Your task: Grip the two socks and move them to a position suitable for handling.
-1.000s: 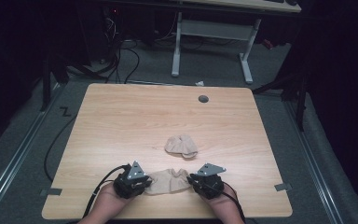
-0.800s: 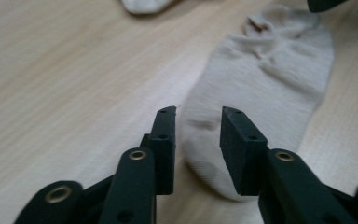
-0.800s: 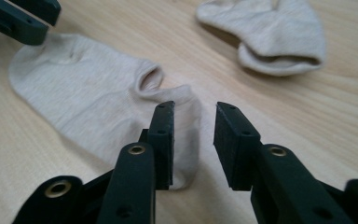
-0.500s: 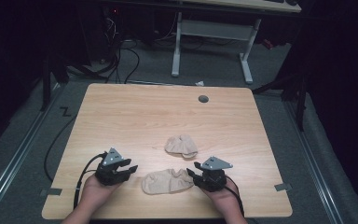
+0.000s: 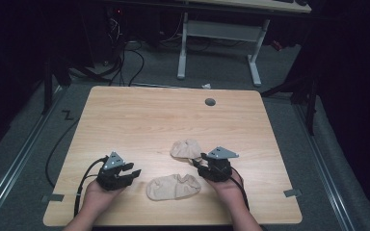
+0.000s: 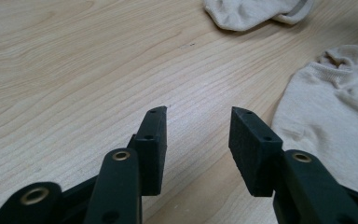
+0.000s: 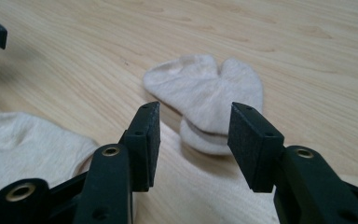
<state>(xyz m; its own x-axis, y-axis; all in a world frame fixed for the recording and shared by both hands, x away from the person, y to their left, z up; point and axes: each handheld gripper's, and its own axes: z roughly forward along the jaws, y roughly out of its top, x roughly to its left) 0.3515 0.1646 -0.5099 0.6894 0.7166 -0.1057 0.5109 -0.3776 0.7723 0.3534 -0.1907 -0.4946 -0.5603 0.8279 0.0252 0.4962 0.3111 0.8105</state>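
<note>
Two beige socks lie on the wooden table [image 5: 139, 120]. The flat sock [image 5: 173, 186] [image 6: 328, 107] [image 7: 23, 144] is near the front edge, between my hands. The folded sock [image 5: 185, 148] [image 7: 209, 95] [image 6: 249, 11] lies just behind it. My left gripper [image 5: 130, 172] [image 6: 196, 140] is open over bare wood, left of the flat sock and apart from it. My right gripper [image 5: 198, 162] [image 7: 193, 140] is open too, low over the flat sock's right end, its jaws pointing at the folded sock.
A grey round grommet [image 5: 210, 102] sits in the tabletop near the back edge. Beyond the table stand a white desk frame [image 5: 219, 36] and loose cables [image 5: 125, 53] on the grey floor. Tape marks [image 5: 291, 193] sit at the front corners.
My left gripper let go of the flat sock's left end and drew away to the left, jaws open. My right gripper lifted slightly toward the folded sock. The flat sock now lies free.
</note>
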